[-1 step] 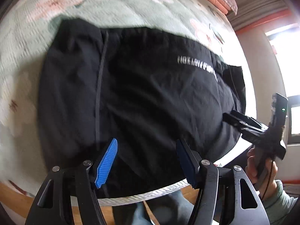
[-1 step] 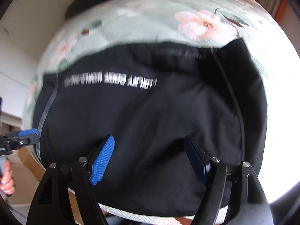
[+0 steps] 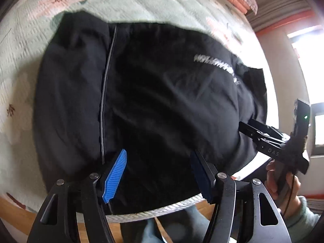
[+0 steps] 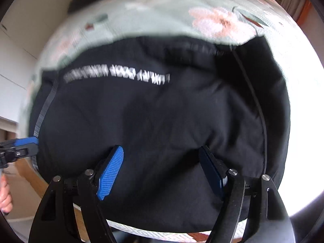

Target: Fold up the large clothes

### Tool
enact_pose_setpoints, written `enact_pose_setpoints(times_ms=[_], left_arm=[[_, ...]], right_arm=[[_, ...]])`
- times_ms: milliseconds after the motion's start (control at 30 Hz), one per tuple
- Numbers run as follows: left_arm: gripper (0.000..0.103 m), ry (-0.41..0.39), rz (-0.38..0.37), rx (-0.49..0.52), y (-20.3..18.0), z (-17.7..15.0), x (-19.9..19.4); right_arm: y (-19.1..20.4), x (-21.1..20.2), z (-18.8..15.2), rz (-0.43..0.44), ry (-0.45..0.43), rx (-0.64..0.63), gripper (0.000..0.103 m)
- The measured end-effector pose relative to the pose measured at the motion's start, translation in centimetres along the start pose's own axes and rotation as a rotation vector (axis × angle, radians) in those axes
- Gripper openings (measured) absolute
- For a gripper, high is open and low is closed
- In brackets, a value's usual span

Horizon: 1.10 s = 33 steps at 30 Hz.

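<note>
- Spread over the bed, a pale green floral quilt (image 3: 141,4) carries the black garment (image 3: 162,101), which lies flat with its long axis running sideways across both wrist views; a white line of lettering (image 4: 117,75) sits near its far edge.
- Left gripper (image 3: 160,174): jaws apart and opening, nothing pinched, poised over the near hem.
- Right gripper (image 4: 162,172): jaws apart and opening, empty, over the same hem further right.
- Each hovers near its own end, so a fold away from the person looks likeliest.
- A grey piping stripe (image 3: 104,109) marks the left panel; nothing blocks the cloth.
</note>
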<state>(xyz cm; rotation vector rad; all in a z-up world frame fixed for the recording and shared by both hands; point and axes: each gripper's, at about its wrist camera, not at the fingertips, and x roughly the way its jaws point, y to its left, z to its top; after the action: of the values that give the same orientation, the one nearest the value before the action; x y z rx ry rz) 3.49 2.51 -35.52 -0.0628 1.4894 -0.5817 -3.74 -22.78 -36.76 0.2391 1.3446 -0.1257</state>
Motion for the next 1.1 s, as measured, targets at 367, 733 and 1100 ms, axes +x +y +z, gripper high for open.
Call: enact_pose_setpoints(times_ms=[367,733,1100], left_arm=[[0.078,-0.025,0.048,-0.052,-1.8,-1.5,-0.7],[0.068,-0.335,0.220,0.118,-13.9,-4.2,-22.9],[0.080,-0.529,0.378,0.019,-20.5,-7.6,-35.5]], right_arm=[[-2.6,0.7,0.4,0.072,0.081,0.106,0.084],[1.2,-25.6,-1.9,-0.036,-0.221,-0.012,0.088],[4.6,-40.6,-3.3,-0.070,-0.354,-0.012,0.096]])
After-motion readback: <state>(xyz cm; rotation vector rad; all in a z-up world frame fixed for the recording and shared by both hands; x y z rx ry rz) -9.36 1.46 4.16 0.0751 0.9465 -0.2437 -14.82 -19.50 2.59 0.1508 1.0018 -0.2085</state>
